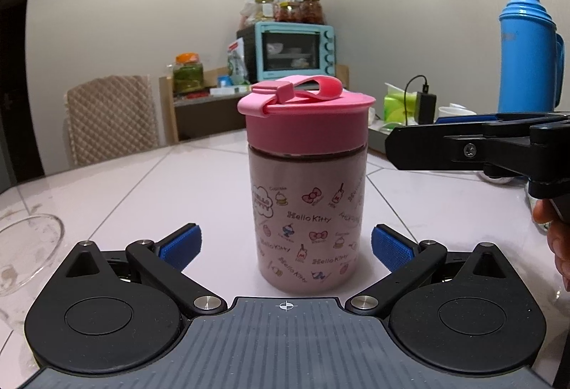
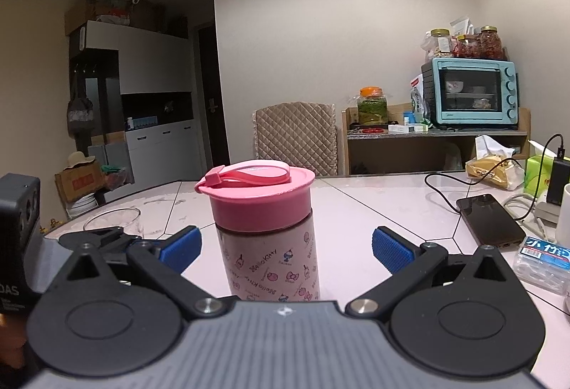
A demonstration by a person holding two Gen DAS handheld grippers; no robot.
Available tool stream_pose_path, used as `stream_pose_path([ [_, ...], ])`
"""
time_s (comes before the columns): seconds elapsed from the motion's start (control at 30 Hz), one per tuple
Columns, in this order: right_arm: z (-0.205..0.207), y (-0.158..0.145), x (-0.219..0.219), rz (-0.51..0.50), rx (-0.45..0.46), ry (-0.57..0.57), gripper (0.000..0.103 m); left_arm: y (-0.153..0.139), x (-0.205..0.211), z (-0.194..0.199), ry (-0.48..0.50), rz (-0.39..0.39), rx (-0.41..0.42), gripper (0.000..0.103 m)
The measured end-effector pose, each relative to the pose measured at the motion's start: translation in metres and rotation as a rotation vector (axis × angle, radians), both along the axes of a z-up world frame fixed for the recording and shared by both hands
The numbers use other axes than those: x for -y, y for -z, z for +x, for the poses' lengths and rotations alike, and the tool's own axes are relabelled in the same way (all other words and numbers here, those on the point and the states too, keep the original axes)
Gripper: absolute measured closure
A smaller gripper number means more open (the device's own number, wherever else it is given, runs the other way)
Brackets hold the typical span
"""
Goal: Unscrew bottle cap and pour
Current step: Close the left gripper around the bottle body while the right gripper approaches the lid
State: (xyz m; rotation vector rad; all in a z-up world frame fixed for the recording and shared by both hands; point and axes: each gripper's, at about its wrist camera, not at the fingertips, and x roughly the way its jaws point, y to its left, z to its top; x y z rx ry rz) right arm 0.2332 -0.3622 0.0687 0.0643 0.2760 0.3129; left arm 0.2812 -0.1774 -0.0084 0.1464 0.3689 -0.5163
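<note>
A pink Hello Kitty bottle with a pink screw cap and strap stands upright on the white table. My left gripper is open, its blue pads on either side of the bottle's lower body, not touching. My right gripper is open too, level with the bottle just below its cap, pads apart from it. In the left wrist view the right gripper's fingers come in from the right at cap height. A clear glass sits at the left, also seen in the right wrist view.
A blue thermos, a green tissue pack and a charger stand at the right back. A phone on a cable, a white mug and a small plastic box lie to the right. A chair stands behind the table.
</note>
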Motion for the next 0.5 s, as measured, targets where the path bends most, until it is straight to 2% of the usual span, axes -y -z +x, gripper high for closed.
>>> stream_pose_path([
  [0.5,0.012,-0.001,0.004,-0.007,0.005,-0.063,0.0,0.001,0.015,0.02,0.071,-0.029,0.03,0.0],
])
